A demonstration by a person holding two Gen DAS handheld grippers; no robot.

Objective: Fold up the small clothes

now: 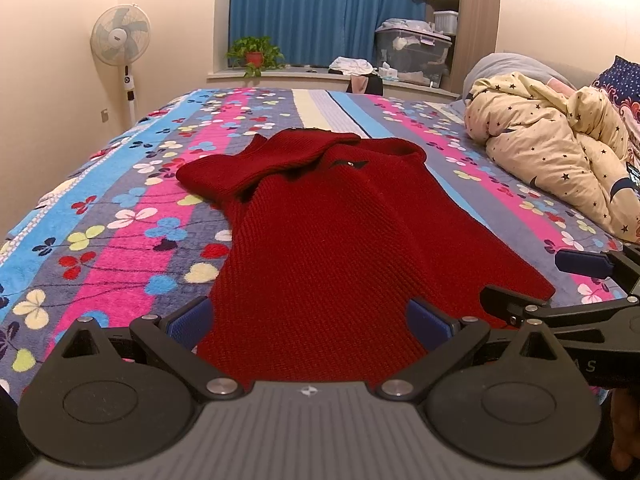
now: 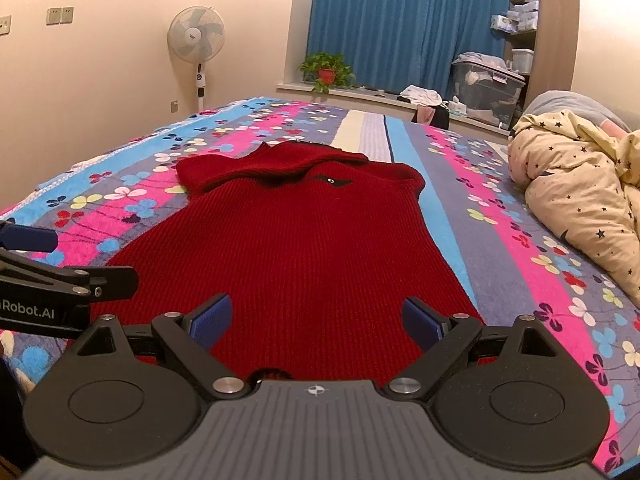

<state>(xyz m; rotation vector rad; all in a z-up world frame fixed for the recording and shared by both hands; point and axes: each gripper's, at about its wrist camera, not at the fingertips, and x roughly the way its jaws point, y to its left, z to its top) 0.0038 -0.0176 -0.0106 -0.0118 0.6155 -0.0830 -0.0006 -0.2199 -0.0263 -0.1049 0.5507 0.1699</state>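
Observation:
A dark red knitted sweater lies flat on the bed, hem toward me, with one sleeve folded across its top near the collar. It also shows in the right wrist view. My left gripper is open over the hem's left part, its blue pads wide apart with nothing between them. My right gripper is open over the hem's right part, also empty. Each gripper shows from the side in the other's view: the right one and the left one.
The bed has a striped flowered blanket. A bunched cream star-print quilt lies at the right, also in the right wrist view. A standing fan, a potted plant and storage boxes stand beyond the bed.

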